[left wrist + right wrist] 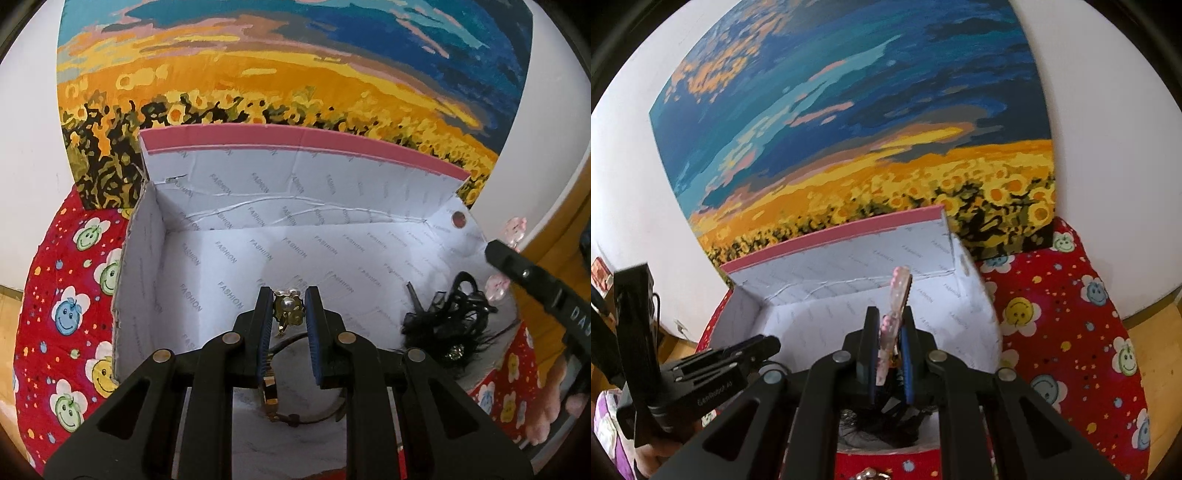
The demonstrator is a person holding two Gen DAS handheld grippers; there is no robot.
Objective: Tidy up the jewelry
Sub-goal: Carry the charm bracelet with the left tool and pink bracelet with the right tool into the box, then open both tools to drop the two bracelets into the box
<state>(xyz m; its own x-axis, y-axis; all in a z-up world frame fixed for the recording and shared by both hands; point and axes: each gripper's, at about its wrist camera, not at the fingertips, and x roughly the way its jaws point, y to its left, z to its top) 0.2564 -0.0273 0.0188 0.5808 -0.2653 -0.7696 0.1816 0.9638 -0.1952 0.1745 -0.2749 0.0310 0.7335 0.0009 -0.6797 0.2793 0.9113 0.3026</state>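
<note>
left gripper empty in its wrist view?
No: the left gripper pinches a gold pearl brooch between its fingers, above the white paper-lined box.

Open cardboard box (280, 236) lined with matt, creased white paper. At its 6 o'clock, a glossy gold metal brooch (289, 309) with a pearl. At 4 o'clock, a feathery black hairpiece (443, 321). Red printed cloth (62, 295) beneath.

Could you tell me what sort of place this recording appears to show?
Probably a room in a home: a sunflower painting leans against a white wall, and an open paper-lined box sits on a red smiley-flower cloth.
</note>
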